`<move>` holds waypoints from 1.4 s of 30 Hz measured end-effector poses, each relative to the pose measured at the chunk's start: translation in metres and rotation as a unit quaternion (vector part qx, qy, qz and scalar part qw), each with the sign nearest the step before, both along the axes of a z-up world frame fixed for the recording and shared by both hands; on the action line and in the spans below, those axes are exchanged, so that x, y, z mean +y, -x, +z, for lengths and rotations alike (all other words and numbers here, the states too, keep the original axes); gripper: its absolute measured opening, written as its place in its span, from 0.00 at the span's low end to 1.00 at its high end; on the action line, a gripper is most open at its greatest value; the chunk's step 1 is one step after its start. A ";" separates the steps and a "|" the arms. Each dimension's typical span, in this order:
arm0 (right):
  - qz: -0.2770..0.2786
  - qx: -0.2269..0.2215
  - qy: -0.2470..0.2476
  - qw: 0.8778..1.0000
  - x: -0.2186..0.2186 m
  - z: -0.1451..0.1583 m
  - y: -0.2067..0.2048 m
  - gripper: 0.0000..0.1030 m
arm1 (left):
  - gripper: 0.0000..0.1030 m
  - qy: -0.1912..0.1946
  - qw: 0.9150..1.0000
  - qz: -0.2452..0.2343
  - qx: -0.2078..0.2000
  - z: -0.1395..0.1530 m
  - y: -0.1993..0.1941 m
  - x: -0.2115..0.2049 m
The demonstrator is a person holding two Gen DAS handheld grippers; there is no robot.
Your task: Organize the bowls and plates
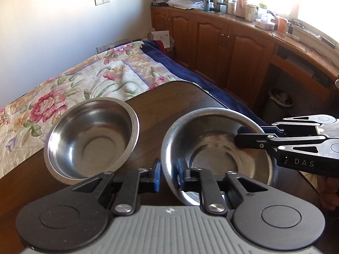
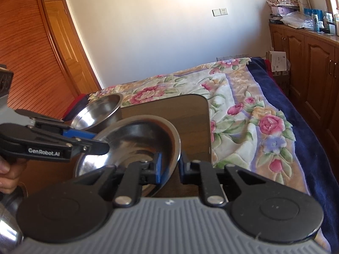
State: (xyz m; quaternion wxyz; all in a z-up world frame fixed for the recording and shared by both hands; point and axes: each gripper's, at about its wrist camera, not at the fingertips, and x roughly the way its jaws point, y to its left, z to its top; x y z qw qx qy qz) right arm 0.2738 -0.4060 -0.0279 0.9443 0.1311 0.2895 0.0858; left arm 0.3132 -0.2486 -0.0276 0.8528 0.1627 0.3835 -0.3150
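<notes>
L tongs: left gripper (image 1: 169,174) straddles near rim of the right-hand bowl (image 1: 214,146). One blue pad outside the wall, one inside. Gap narrow, pads look to be touching metal, so judged clamped on the rim.
R tongs: right gripper (image 2: 170,168) on same bowl (image 2: 135,144), opposite rim. Blue pad inside, other finger outside; gap a bit wider than the wall. Seems to pinch, can't tell how firm.
Held bowl: tilted, not flat. Low edge hidden behind L tongs, so can't tell if lifted off or resting on the table (image 1: 173,97). Both tongs on it at once.
2nd bowl: steel, upright on table (image 1: 91,137), just left of held one, rims near, apart. Empty. Nothing gripping it.
Plates: none seen in either view.
Shiny thing: bottom-left of right wrist view, curved metal (image 2: 8,228); maybe more dishes, too cropped to say.
Around: flowered blanket (image 1: 89,78) on bed behind table; wood cabinets (image 1: 222,42) beyond.
Done so far: little, judging by layout. Bowls sit side by side, not nested.
Left: prob. set held bowl into 2nd bowl, let go, then any plates.
Watch: slick steel, thin rim; two-sided hold could twist or slip if tongs pull apart.
</notes>
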 end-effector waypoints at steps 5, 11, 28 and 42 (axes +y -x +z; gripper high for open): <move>0.000 -0.001 -0.001 1.000 0.003 -0.001 0.001 0.17 | 0.16 0.008 1.000 -0.001 -0.007 0.004 0.005 0.003; -0.013 -0.007 0.002 1.000 0.003 0.005 0.004 0.12 | 0.13 0.014 0.999 -0.003 -0.029 0.017 0.017 0.006; -0.015 -0.062 0.030 0.998 0.020 0.049 0.030 0.09 | 0.12 0.046 0.995 -0.001 -0.086 0.067 0.058 0.039; -0.006 -0.099 0.058 0.993 0.044 0.082 0.058 0.09 | 0.13 0.070 0.990 0.002 -0.124 0.098 0.108 0.076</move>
